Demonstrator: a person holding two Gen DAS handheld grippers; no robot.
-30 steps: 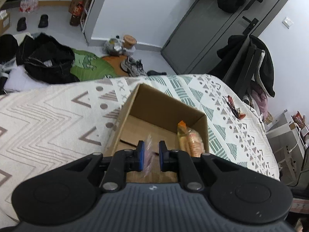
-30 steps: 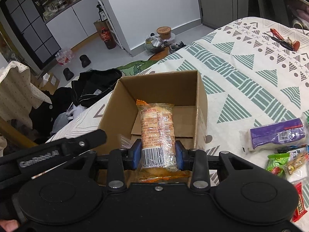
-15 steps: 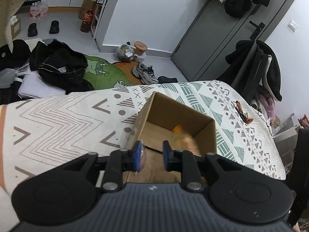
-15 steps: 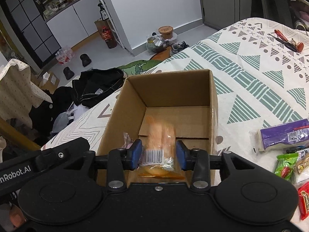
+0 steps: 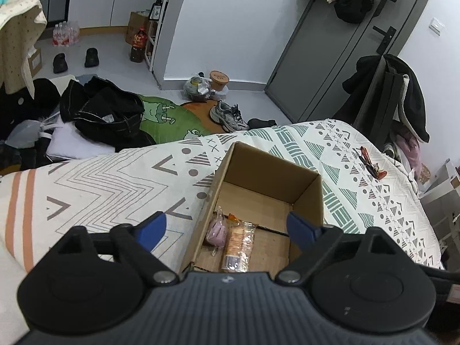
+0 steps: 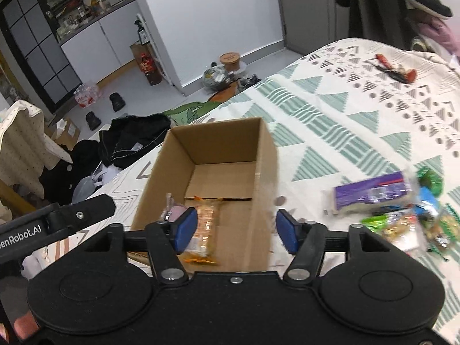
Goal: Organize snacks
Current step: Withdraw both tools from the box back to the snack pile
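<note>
now both hand-held grippers, left (image 5: 227,227) and right (image 6: 236,231), tilt downward over the box (image 5: 267,178), jaws just parted, empty.

One cardboard box (image 5: 307,198) sits on the bed (image 5: 115,178), and it holds two snacks: one orange packet (image 5: 238,241) and one pink packet (image 5: 216,228). One purple pack (image 6: 371,191) lies outside among a blurred heap of wrappers (image 6: 414,224) too jumbled to count. Two black slippers (image 5: 76,59) are on the floor.

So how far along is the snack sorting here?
Done: an orange snack pack and a pink one lie in the cardboard box. In hand: nothing; left tool and right tool have just opened. Left: the snack pile on the bed.
</note>
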